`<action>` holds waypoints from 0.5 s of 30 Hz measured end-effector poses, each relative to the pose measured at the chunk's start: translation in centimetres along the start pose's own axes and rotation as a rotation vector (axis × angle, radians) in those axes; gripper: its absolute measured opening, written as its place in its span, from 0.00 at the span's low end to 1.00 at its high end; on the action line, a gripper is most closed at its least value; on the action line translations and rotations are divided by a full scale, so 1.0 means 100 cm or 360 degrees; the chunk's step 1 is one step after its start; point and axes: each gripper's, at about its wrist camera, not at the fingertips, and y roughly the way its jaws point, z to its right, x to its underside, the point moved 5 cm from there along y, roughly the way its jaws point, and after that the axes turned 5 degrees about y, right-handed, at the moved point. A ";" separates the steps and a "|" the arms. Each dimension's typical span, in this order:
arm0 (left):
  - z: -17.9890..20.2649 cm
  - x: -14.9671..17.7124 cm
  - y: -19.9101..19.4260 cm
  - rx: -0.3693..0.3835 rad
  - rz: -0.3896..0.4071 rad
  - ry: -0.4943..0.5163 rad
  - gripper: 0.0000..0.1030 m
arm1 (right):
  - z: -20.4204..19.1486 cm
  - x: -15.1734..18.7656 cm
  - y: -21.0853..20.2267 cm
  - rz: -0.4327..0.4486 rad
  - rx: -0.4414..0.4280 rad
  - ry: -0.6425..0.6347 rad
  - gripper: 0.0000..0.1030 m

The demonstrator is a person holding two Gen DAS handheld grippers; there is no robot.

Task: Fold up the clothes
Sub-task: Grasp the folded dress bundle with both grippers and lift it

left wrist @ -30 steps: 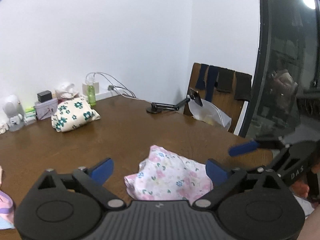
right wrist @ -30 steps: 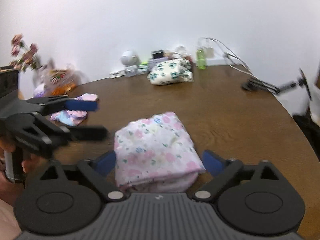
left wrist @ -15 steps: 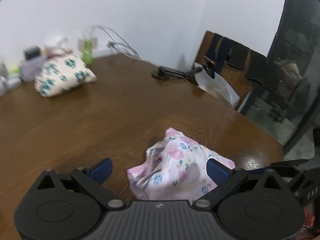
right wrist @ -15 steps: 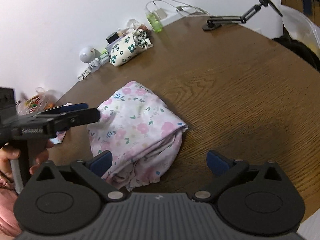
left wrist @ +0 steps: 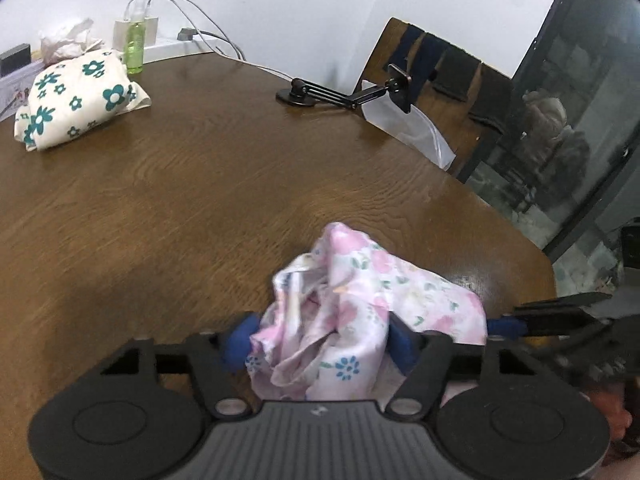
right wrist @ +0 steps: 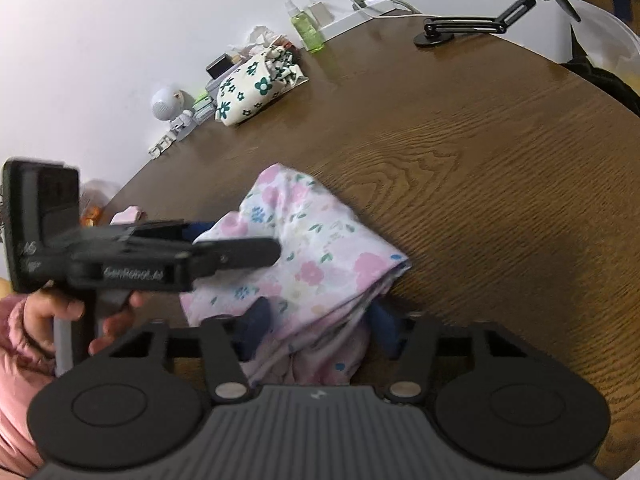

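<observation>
A: Your desk [left wrist: 168, 184] carries the pink floral garment [left wrist: 360, 304] bunched right at both tools, so you can gather it.

B: And the tools?

A: Left tool [left wrist: 320, 340] and right tool [right wrist: 316, 330] are both closing, cloth between the jaws (opposite ends, I'd judge).

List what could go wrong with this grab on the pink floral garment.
1. Both tongs, left and right, are closing on bunched folds of the pink floral garment, so lifting may undo the fold.
2. It lies near the table edge and could slide off.
</observation>
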 end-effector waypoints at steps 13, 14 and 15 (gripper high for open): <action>0.012 0.041 -0.034 -0.0121 0.0139 -0.0390 0.27 | 0.005 -0.005 0.016 -0.0114 -0.0203 -0.0003 0.12; 0.012 0.044 -0.037 -0.0122 0.0158 -0.0432 0.26 | 0.003 -0.006 0.017 -0.0124 -0.0220 -0.0012 0.10; 0.012 0.046 -0.040 -0.0120 0.0177 -0.0471 0.26 | 0.001 -0.008 0.017 -0.0133 -0.0237 -0.0023 0.09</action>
